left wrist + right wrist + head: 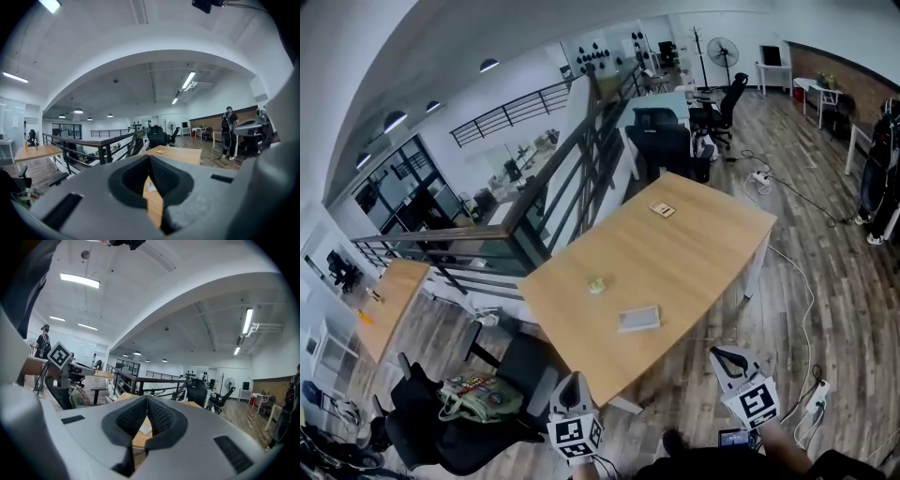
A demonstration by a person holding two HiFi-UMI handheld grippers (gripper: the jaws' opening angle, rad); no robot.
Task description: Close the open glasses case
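Note:
The open glasses case (637,319), flat and pale grey, lies near the front edge of the light wooden table (694,244). Both grippers hover short of that edge, well apart from the case. My left gripper (572,380) is at the bottom centre and my right gripper (719,353) is further right. In the left gripper view the left gripper (150,158) has its jaws shut with nothing held, and the case (152,186) shows through the gap below the tips. The right gripper (147,399) is likewise shut and empty, with the case (145,428) beyond it.
A small greenish object (596,284) and a card-like item (662,209) also lie on the table. A black chair carrying a bag (478,398) stands at the lower left beside a railing (553,216). Cables and a power strip (814,394) lie on the floor at right. A person (228,126) stands far off.

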